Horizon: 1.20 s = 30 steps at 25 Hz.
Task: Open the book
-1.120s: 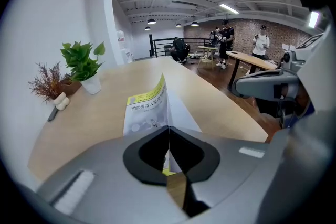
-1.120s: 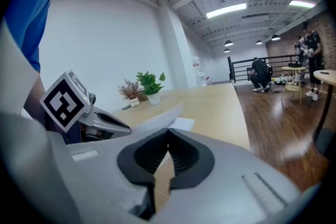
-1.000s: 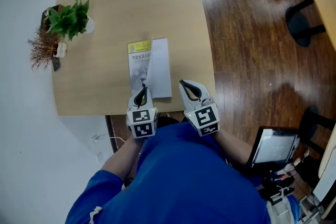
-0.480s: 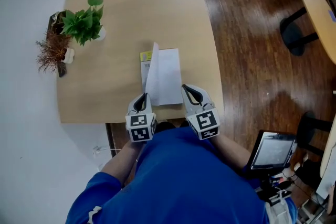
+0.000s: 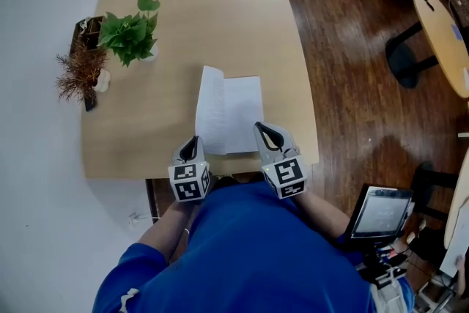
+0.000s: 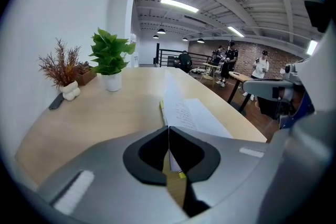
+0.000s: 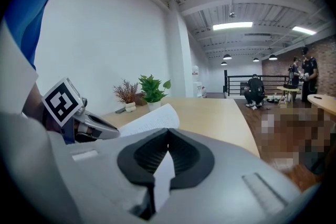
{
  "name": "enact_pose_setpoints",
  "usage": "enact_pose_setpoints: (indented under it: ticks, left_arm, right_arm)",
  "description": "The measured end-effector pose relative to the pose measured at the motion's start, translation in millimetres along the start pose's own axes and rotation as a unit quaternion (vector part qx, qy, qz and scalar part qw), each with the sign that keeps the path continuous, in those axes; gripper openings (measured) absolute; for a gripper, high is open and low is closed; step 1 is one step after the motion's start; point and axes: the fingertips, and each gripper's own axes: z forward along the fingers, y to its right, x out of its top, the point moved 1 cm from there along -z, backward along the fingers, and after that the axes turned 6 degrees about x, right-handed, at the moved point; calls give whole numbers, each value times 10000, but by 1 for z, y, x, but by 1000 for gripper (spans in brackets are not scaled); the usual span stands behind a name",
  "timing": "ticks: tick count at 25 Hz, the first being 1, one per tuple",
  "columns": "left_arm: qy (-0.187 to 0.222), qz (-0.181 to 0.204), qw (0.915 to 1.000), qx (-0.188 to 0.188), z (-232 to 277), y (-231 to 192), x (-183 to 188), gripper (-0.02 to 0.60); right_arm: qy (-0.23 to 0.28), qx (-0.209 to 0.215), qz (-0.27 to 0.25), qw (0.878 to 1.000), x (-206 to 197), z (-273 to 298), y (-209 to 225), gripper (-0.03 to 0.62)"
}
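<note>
Far half of table [image 5: 220, 4] bare, passable. Far-left corner blocked: potted plant [image 5: 130, 34], dried sprigs [image 5: 77, 73]. Near centre: book [image 5: 229, 113].

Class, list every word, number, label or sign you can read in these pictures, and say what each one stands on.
No text here can be quoted.
Open book: lines of print on the pages, too small to read.
Screen on the floor side: blurred, nothing readable.
Cubes on the left gripper and right gripper: black-and-white square patterns only, no words.
</note>
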Motion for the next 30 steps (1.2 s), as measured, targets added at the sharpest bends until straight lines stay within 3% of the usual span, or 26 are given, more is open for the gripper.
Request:
enact_pose_setpoints:
  ticks: [30]
  left_arm:
    - [-532, -274, 9974, 409, 14, -100, -52, 20]
  right_arm:
    - [-218, -26, -84, 9997, 9, 42, -49, 3]
